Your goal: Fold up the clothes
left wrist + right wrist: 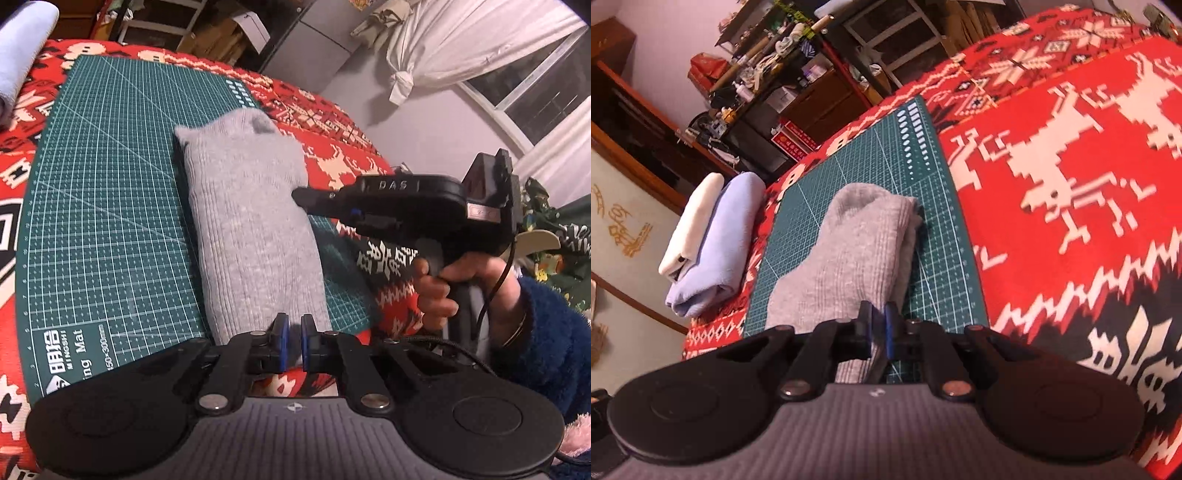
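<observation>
A folded lilac cloth (716, 240) with a white cloth (690, 225) beside it lies at the far left on the red patterned blanket (1071, 229). To its right, a green cutting mat (103, 206) carries the folded grey garment (247, 221), which runs lengthwise along the mat's right half. The left gripper (291, 341) pinches the garment's near edge, jaws almost together. At the right, a hand (443, 288) holds the right gripper (878, 332), which pinches the garment's right-hand edge between nearly closed jaws.
</observation>
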The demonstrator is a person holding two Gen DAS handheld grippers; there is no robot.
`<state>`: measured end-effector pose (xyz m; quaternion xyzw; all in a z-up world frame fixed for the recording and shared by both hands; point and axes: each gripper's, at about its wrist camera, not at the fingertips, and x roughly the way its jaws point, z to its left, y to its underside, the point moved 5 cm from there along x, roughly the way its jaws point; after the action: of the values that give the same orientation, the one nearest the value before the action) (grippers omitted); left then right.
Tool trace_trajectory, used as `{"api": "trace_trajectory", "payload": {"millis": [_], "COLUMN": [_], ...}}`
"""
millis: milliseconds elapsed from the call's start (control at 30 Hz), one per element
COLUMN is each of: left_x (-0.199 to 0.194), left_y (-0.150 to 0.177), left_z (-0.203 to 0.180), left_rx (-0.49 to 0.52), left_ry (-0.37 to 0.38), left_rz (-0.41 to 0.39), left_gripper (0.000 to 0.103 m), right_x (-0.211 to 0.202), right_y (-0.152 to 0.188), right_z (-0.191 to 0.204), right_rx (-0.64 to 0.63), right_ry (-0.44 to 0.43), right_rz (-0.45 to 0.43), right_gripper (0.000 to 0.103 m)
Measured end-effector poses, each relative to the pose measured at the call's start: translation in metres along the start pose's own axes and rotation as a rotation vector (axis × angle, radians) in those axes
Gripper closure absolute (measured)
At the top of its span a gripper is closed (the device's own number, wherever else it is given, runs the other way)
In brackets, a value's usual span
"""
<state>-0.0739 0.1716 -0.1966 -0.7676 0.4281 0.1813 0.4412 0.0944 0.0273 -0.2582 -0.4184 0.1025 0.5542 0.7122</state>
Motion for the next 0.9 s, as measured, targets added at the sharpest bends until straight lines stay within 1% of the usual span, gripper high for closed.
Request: {"api": "trace_trajectory", "payload": {"millis": [67,167,300,400,467,500,600,633,667,700,733,767,833,900], "left_x": [-0.007,-0.02,-0.034,-0.03,-0.019,-0.013,-0.006,-0.004,-0.005,-0.007,-0.011,-0.015,-0.027,-0.039], "left_y": [-0.001,-0.004,-0.016,-0.026,-0.028,-0.028,-0.022,-0.02,-0.019,-0.018,-0.016,-0.015,-0.017,-0.021], "left_z": [-0.001,-0.004,-0.011,-0.009,-0.002,0.001,0.007,0.009,0.01,0.01,0.009,0.007,0.003,0.004], "left_rx": [-0.001,-0.006,0.027,0.043,0.051,0.046,0.023,0.014,0.008,0.002,0.001,0.002,-0.005,-0.02], "left_ry": [0.007,0.016,0.012,-0.007,-0.029,-0.041,-0.03,-0.025,-0.023,-0.023,-0.021,-0.02,0.012,0.023], "left_rz": [-0.01,-0.017,-0.057,-0.076,-0.068,-0.054,-0.04,-0.037,-0.035,-0.033,-0.03,-0.028,-0.049,-0.09], "left_gripper": [0.095,0.095,0.095,0.095,0.095,0.095,0.095,0.095,0.095,0.095,0.095,0.094,0.091,0.072], "right_x": [-0.006,-0.02,-0.034,-0.036,-0.032,-0.029,-0.021,-0.022,-0.023,-0.026,-0.029,-0.033,-0.041,-0.046], "right_y": [0.0,0.001,0.01,0.022,0.03,0.035,0.05,0.053,0.056,0.057,0.058,0.058,0.057,0.056], "right_z": [-0.001,0.0,0.021,0.042,0.052,0.054,0.048,0.045,0.043,0.041,0.039,0.036,0.03,0.025], "right_rx": [0.016,0.023,-0.045,-0.119,-0.172,-0.187,-0.187,-0.186,-0.183,-0.177,-0.167,-0.148,-0.096,-0.055], "right_ry": [-0.002,-0.01,-0.05,-0.085,-0.087,-0.076,-0.038,-0.039,-0.04,-0.038,-0.037,-0.037,-0.045,-0.052], "right_rz": [-0.011,-0.023,0.001,0.031,0.058,0.076,0.129,0.132,0.135,0.139,0.142,0.142,0.131,0.12], "right_gripper": [0.081,0.081,0.081,0.081,0.082,0.082,0.082,0.082,0.085,0.085,0.085,0.081,0.081,0.08]}}
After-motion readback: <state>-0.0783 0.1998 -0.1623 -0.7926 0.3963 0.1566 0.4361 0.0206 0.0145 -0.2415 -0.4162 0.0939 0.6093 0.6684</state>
